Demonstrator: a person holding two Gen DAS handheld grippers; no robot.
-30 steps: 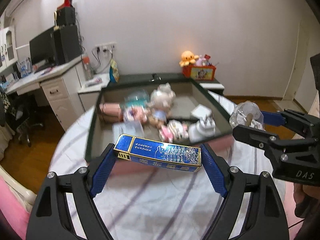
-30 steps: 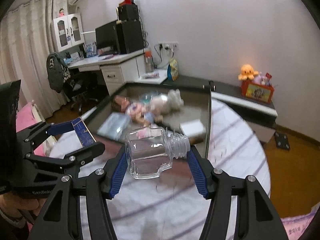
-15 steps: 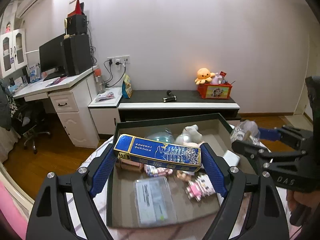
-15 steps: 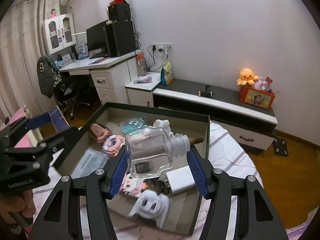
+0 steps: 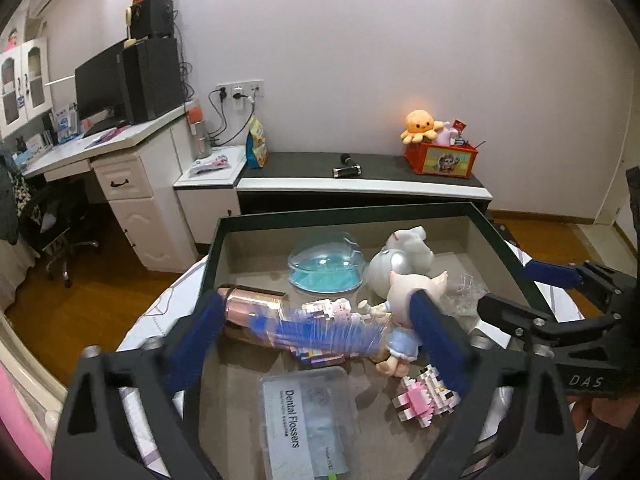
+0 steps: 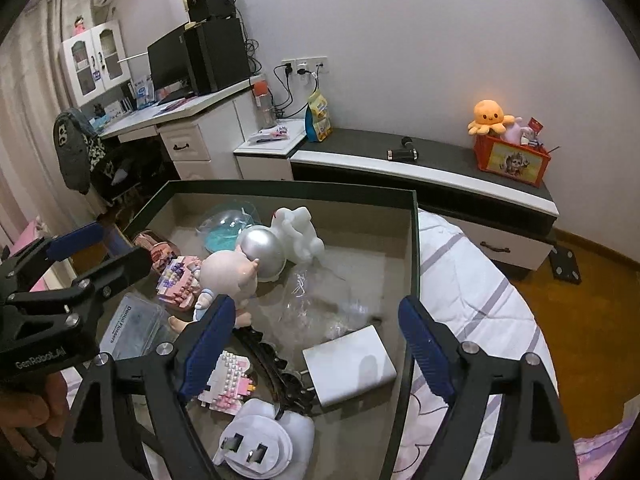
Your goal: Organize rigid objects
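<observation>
Both grippers hang over the dark-rimmed box (image 5: 344,213) on the table. My left gripper (image 5: 320,330) is open; the blue box (image 5: 320,332) is a motion-blurred streak between its fingers, falling free. My right gripper (image 6: 316,336) is open; the clear glass bottle (image 6: 320,300) is a blurred shape dropping into the box (image 6: 414,240) ahead of it. The right gripper also shows at the right of the left wrist view (image 5: 516,292). The left gripper shows at the left of the right wrist view (image 6: 100,248).
The box holds a doll (image 5: 404,300), a white astronaut figure (image 6: 288,236), a blue dome (image 5: 326,266), a pink tin (image 5: 252,304), a dental flosser case (image 5: 308,428), brick toys (image 6: 224,380), a white charger (image 6: 348,364) and a plug (image 6: 256,448). A striped cloth (image 6: 472,292) covers the table.
Both grippers moved forward over the box and opened. The blue box left the left gripper and the glass bottle left the right gripper; both are falling.
</observation>
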